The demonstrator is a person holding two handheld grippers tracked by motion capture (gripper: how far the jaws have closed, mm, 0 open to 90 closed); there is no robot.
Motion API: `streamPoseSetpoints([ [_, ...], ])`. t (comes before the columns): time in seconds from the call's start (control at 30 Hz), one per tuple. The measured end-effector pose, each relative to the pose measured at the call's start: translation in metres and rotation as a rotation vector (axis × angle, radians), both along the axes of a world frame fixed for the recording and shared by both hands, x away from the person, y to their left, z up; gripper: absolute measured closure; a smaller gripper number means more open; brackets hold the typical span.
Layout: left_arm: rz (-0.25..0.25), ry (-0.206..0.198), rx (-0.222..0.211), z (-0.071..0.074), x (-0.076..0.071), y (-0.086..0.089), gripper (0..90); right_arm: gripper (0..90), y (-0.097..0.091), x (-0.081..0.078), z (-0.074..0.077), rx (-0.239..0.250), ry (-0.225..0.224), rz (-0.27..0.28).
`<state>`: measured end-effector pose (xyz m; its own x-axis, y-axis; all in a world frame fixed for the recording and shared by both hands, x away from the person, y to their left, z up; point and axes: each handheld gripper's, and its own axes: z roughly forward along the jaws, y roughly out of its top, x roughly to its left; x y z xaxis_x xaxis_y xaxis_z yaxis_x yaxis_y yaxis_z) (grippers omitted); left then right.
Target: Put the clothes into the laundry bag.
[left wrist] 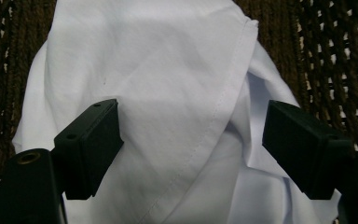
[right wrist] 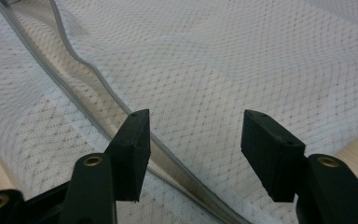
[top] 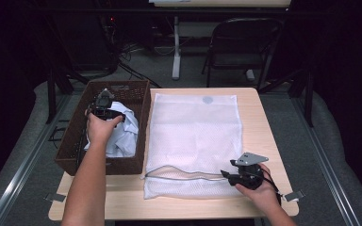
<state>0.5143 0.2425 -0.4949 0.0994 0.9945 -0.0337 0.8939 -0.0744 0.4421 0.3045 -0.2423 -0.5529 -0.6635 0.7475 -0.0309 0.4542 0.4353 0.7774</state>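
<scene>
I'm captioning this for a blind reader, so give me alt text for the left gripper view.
The left gripper, jaws open, hangs over a crumpled white cloth, one black jaw on each side of a stitched hem that runs diagonally across the fabric. The cloth lies in a dark brown woven basket, whose weave shows at both edges.

A dark folding chair (top: 242, 44) stands on the grey floor at the upper centre-right. A white table leg (top: 176, 47) rises to its left, with cables (top: 127, 56) tangled upper left.
</scene>
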Motion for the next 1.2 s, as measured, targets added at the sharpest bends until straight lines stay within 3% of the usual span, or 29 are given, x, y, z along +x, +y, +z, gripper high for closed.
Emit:
streamPoseSetpoints([
  [0.23,0.01,0.003,0.021,-0.004,0.001,-0.003,18.7,42.4,0.001,0.0,0.0,-0.004,0.0,0.005],
  [0.4,0.021,0.017,0.067,-0.008,0.002,-0.004,18.2,42.4,0.001,0.0,0.0,-0.003,-0.001,0.005],
  [0.77,0.04,0.045,0.057,-0.014,0.003,0.004,16.2,42.4,0.002,-0.001,0.0,-0.001,0.002,0.008],
  [1.2,0.063,0.063,0.016,-0.022,0.003,0.012,12.2,42.3,0.002,-0.001,-0.001,-0.002,0.002,0.01],
])
